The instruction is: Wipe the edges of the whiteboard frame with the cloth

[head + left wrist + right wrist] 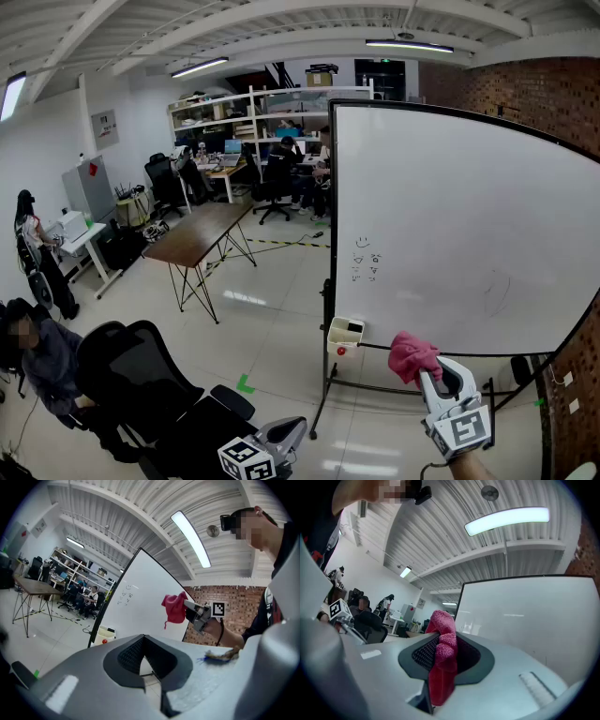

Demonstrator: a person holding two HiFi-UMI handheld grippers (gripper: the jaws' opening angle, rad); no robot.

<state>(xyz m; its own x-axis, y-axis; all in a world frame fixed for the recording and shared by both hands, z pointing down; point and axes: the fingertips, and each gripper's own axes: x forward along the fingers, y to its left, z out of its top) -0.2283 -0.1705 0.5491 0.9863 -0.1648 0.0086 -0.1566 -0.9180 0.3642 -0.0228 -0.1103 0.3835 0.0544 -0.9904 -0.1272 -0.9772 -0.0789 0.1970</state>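
The whiteboard (441,225) stands on a wheeled stand, with a thin black frame (332,216) around it. My right gripper (439,377) is shut on a pink cloth (412,356), held up at the bottom frame edge; whether it touches I cannot tell. The right gripper view shows the cloth (444,653) pinched between the jaws of this gripper (443,644), with the whiteboard (525,616) ahead. My left gripper (281,436) hangs low at the bottom left, shut and holding nothing. From that gripper (144,653) I see the cloth (175,607) and the whiteboard (140,597).
A black office chair (141,375) stands close at lower left, with a seated person (42,356) beside it. A brown table (197,234) stands mid-room. A small white box (346,335) hangs at the board's lower left corner. A brick wall (525,94) runs behind the board.
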